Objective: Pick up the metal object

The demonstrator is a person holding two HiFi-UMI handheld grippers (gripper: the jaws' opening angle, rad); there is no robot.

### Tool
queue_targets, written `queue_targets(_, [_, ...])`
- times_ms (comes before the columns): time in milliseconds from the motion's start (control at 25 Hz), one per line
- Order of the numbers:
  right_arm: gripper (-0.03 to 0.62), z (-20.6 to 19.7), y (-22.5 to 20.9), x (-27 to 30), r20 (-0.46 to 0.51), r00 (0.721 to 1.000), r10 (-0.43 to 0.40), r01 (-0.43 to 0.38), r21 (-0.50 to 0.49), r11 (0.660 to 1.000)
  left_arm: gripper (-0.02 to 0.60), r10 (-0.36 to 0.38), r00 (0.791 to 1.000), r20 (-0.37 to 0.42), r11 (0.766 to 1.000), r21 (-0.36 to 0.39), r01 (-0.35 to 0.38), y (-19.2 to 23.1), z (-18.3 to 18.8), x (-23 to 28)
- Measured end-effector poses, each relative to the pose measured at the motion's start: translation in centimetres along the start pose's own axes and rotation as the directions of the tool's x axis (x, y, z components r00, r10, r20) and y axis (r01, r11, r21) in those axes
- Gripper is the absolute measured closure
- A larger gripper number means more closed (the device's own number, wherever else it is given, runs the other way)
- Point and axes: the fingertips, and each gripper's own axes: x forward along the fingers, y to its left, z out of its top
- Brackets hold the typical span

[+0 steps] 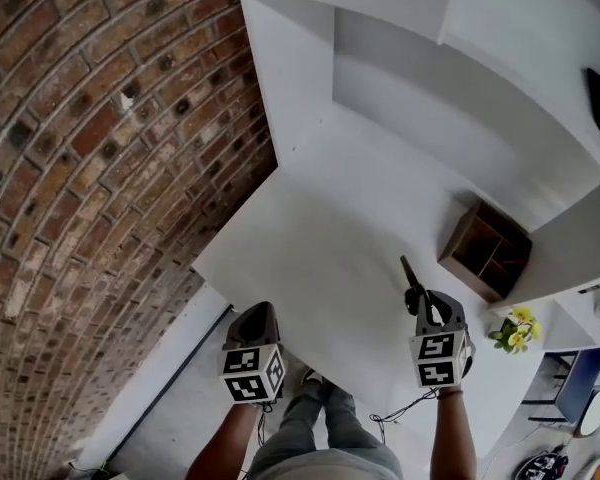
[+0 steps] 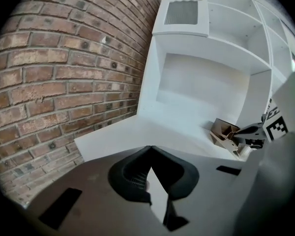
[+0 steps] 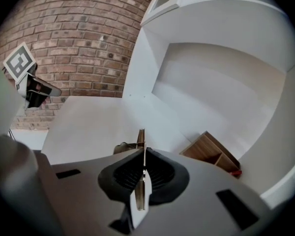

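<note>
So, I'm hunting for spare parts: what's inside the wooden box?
In the wooden box, dividers form compartments; nothing shows in them. Their shadowed depths are hidden.

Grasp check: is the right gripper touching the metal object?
Touching. The right gripper view shows the right gripper with its jaws shut on the thin metal object, which sticks out ahead from between them.

I can read no word, number or brand anywhere. The only signs are black-and-white square markers (image 1: 242, 360), coded patterns rather than letters. Two faces of them show on the left cube (image 1: 252, 374) of my left gripper (image 1: 257, 311) and two on the right cube (image 1: 440, 360) of my right gripper (image 1: 415, 296). Each gripper view catches one such marker on the other gripper.
</note>
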Motion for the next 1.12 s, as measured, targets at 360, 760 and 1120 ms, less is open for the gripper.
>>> queue_targets(360, [0.586,0.8,-5.5,-6.6,0.115,0.986,-0.123,0.099,0.195,0.976,0.569,-0.149,0.988,0.031,0.985,0.097,0.145,-6.0,3.7,0.6])
queue_targets(760, [0.586,0.4,-12.3,-16.5,0.197,0.898,-0.394,0.258,0.489,0.833,0.569,-0.375,0.920,0.113,0.917,0.191,0.351,-16.2,10.1,0.4])
queue_targets(1120, [0.586,-4.0,-16.3,-25.2,0.172,0.755,-0.633,0.309,0.758,0.575,0.569,-0.547,0.828,0.125,0.819,0.283,0.499,-25.2,13.6,-0.5])
